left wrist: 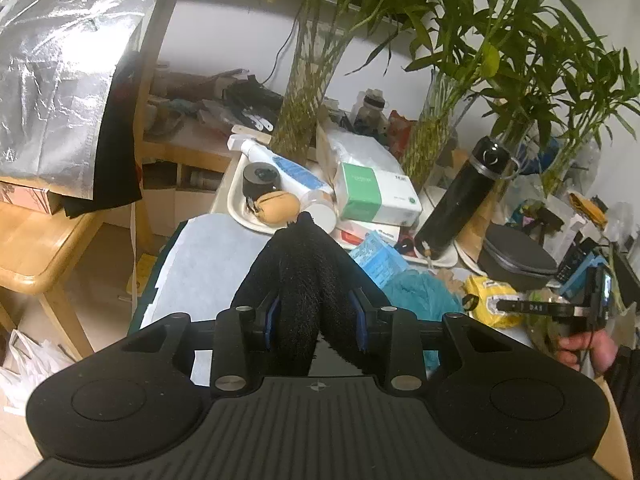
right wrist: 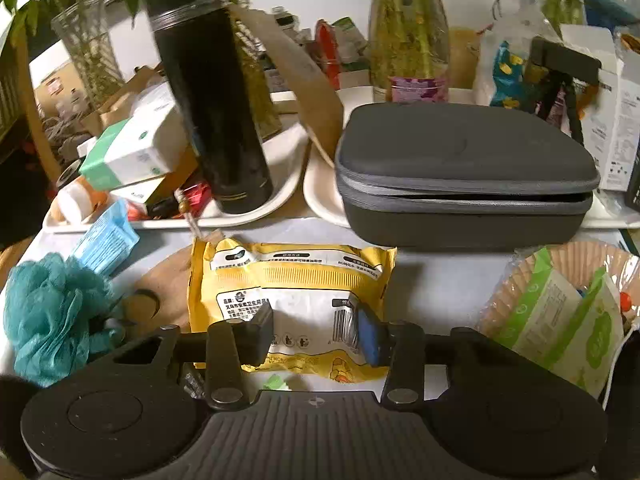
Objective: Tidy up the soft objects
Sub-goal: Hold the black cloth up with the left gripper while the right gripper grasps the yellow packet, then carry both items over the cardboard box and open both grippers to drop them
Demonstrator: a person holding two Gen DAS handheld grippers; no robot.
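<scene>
Left gripper (left wrist: 316, 320) pinching a black fuzzy thing (left wrist: 304, 272), held up over the table. Right gripper (right wrist: 316, 330) squeezing the yellow soft pack (right wrist: 292, 280) lying flat. Teal puff (right wrist: 48, 312) beside it, still waiting. Lots left to tidy.

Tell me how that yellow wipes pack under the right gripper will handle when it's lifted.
The yellow wipes pack lies flat with crinkled, glossy film, so it will probably sag and flex rather than stay stiff. The shiny wrapper may slip between the right gripper's pads. It won't roll.
</scene>
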